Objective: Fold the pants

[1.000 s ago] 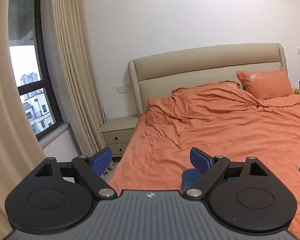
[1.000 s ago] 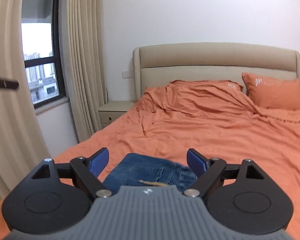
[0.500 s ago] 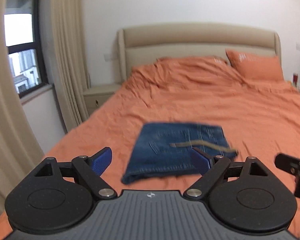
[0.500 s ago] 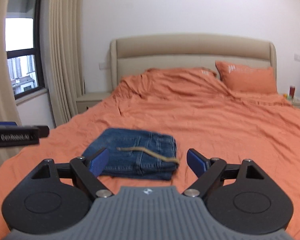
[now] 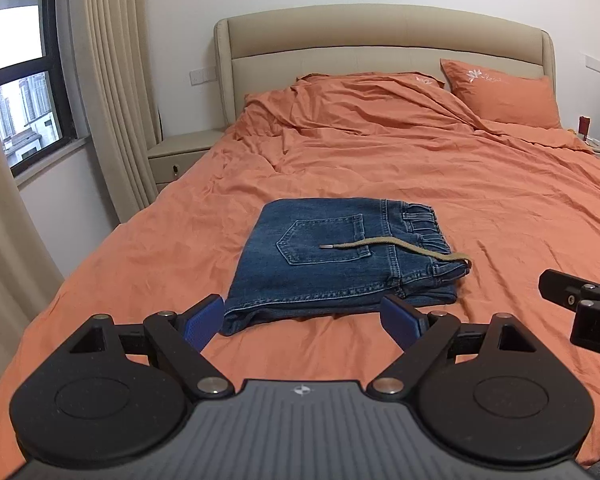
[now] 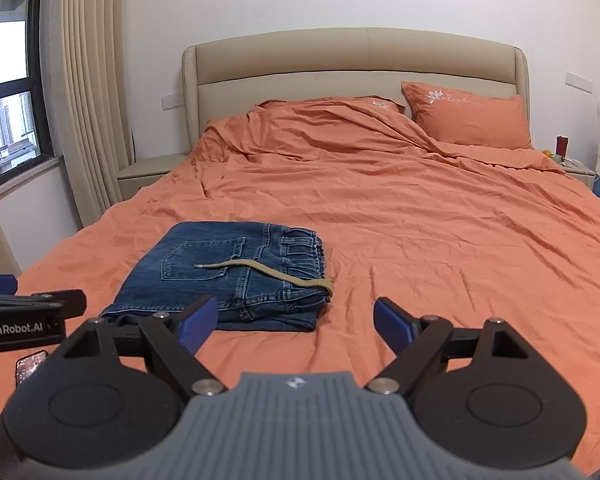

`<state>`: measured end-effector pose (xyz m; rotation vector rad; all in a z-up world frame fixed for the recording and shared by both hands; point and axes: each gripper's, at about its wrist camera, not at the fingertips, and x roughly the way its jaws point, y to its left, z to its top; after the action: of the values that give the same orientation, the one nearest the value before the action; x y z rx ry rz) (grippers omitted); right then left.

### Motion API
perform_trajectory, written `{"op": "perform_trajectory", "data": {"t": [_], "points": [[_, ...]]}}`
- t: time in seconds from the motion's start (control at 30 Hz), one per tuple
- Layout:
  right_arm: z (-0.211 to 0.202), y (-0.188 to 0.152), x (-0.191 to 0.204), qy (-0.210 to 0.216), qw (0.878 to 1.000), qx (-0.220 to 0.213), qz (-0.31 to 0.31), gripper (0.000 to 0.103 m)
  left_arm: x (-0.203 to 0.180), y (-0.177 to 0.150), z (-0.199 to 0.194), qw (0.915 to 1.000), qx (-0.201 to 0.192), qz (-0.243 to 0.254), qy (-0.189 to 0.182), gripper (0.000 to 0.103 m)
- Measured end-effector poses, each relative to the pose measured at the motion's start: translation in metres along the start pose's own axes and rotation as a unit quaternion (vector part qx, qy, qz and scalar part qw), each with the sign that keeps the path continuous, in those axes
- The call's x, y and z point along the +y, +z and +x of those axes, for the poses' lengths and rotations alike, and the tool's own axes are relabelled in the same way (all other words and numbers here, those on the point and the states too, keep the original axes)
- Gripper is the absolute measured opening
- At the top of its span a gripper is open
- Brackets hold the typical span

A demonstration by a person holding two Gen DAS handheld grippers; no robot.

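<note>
Left gripper [image 5: 302, 320] hangs with its blue pads spread wide and nothing between them; right gripper [image 6: 296, 322] the same, jaws parted, empty; both sit clear above the orange bedspread [image 5: 440, 184], neither touching cloth.

Straight out from the left tool, just beyond its fingertips, lies the pants [image 5: 340, 260] as a compact denim bundle, back pocket up, waistband to the tool's right, folded edge to its left; so the long side runs across the fingers, not along them; from the right tool the same bundle [image 6: 228, 276] lies ahead and off to its left, with bare bedspread dead ahead; the left gripper looks the nearer and better centred, to my eye.

A tan drawstring [image 5: 392, 246] trails loose over the pocket and off the waistband corner; if anything is left to do, it is tidying that, and it looks floppy and likely to slip from the pads.

The right view alone shows a phone [image 6: 30, 364] down beside its left finger, and the stacked layers at the bundle's near corner; the left view shows the near-left hem lifting a little.
</note>
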<state>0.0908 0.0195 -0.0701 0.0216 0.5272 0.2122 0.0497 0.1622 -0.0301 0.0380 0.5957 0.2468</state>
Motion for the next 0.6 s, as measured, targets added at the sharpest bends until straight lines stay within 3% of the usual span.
{"op": "perform_trajectory", "data": {"t": [0.6], "points": [[0.0014, 0.0014, 0.0037, 0.007, 1.0, 0.0, -0.003, 0.081, 0.0018, 0.0038, -0.0001, 1.0, -0.003, 0.005, -0.003, 0.102]]}}
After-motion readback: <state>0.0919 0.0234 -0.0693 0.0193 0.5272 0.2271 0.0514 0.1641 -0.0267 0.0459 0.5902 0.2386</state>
